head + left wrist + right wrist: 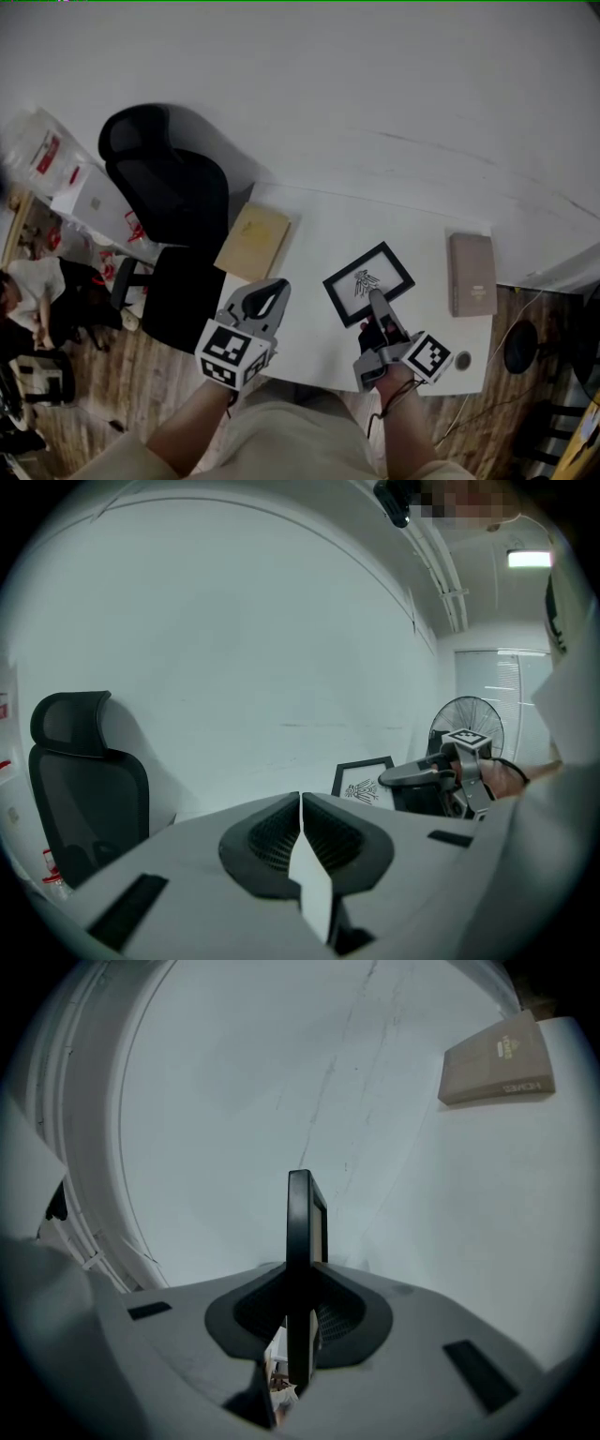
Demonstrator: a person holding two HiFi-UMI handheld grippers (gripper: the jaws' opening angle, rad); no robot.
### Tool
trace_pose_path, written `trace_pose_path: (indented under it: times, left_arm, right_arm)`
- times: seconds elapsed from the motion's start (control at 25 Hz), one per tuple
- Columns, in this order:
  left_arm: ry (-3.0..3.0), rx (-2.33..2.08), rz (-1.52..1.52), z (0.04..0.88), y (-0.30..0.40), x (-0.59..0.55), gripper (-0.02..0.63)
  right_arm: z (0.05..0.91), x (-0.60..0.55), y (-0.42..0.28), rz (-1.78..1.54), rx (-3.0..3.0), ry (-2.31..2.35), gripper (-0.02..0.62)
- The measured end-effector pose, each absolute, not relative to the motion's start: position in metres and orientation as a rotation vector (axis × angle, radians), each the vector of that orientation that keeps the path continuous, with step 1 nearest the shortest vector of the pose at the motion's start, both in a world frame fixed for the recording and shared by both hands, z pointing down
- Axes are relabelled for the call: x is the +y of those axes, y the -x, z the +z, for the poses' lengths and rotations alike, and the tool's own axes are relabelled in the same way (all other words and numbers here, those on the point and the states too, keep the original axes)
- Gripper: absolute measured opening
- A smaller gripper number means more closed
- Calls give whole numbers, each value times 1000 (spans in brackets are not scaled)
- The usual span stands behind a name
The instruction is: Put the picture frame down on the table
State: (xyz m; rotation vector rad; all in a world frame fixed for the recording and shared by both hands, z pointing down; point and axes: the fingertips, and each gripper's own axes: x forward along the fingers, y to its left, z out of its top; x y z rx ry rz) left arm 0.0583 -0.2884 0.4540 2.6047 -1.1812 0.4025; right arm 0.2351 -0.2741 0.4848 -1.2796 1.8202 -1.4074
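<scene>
Right gripper (pixel 374 300) pinching picture frame (pixel 367 279), left gripper (pixel 277 287) fingers (pixel 349 838) pressed together, its view alone showing fan (pixel 466 726)

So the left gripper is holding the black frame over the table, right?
Not quite: the right gripper holds the black frame over the table. The right gripper view shows its jaws shut on the frame's edge; the left gripper is shut on nothing.

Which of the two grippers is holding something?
The right gripper: its jaws are shut on the edge of the black rectangular picture frame. The left gripper has its jaws together, with nothing between them.
</scene>
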Motion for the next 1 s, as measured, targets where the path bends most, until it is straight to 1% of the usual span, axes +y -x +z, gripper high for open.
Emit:
trace_pose_path:
  times: [0.36, 0.6, 1.0]
  left_arm:
    - [-2577, -1147, 441, 478, -49, -312, 28]
    - [-2556, -1121, 472, 495, -41, -336, 28]
    - [-2506, -1109, 512, 520, -19, -371, 28]
  right_arm:
    - [509, -303, -229, -1457, 1746, 1335, 78]
    - [536, -329, -210, -1517, 1765, 1398, 77]
    - [603, -376, -178, -1649, 1749, 1430, 78]
